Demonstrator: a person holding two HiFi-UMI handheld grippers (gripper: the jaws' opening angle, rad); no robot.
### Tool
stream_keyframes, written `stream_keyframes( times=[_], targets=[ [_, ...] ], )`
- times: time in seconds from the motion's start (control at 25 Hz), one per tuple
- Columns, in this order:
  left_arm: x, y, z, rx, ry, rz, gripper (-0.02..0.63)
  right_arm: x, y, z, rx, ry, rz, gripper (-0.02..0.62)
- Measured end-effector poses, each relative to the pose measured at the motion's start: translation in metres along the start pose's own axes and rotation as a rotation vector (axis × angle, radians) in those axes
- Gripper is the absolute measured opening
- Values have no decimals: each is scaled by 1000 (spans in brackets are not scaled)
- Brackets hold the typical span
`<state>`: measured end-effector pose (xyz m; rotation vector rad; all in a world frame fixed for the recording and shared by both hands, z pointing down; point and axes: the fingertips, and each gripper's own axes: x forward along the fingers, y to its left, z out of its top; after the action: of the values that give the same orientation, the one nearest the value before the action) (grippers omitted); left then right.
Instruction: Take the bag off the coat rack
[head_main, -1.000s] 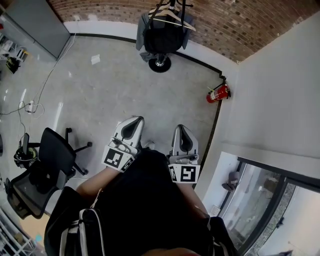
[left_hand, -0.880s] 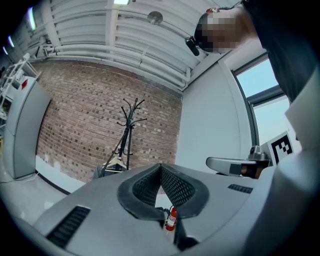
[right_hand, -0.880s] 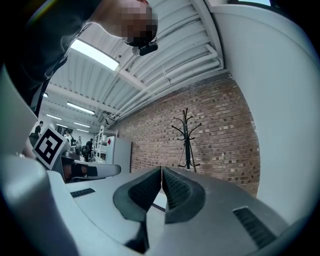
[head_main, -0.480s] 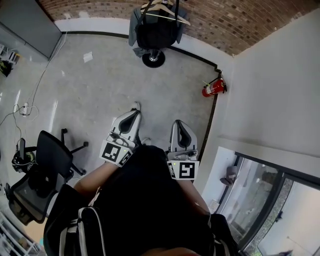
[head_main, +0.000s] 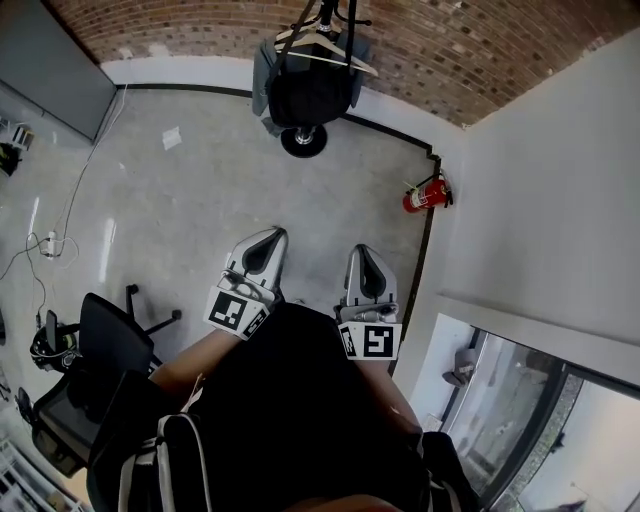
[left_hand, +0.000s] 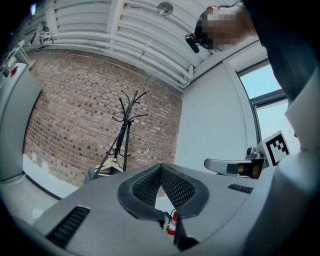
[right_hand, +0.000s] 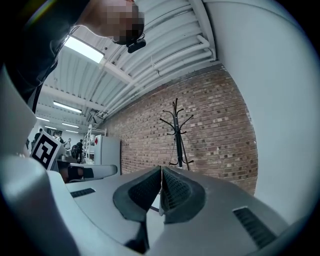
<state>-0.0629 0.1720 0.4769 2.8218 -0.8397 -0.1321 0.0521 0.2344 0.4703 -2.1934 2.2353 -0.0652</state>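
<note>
Grey left gripper (head_main: 268, 238) and right gripper (head_main: 362, 252) shut on nothing, nearing the coat rack (head_main: 303, 140).
Jaws pressed together, levelled at the rack; black bag (head_main: 310, 95) hanging on it, well apart from both. Office chair (head_main: 110, 345) lower in frame than a second ago: approach under way, grasp not begun.

We see a red fire extinguisher (head_main: 424, 193) ahead and right of the right gripper (head_main: 362, 252), a black office chair (head_main: 105, 345) behind and left of the left gripper (head_main: 270, 238), a paper scrap (head_main: 171, 138) ahead-left, and a brick wall (head_main: 450, 40) far ahead.
</note>
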Motion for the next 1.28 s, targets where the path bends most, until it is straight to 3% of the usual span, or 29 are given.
stream_keyframes(
  times=[0.4, 0.92, 1.28],
  targets=[
    [66, 57, 21, 140, -22, -48, 18, 107, -25, 17, -42, -1, -3, 20],
    [125, 155, 55, 63, -56, -30, 18, 235, -21, 30, -69, 9, 24, 20],
    [169, 184, 61, 53, -45, -30, 18, 278, -50, 33, -35, 5, -22, 20]
  ],
)
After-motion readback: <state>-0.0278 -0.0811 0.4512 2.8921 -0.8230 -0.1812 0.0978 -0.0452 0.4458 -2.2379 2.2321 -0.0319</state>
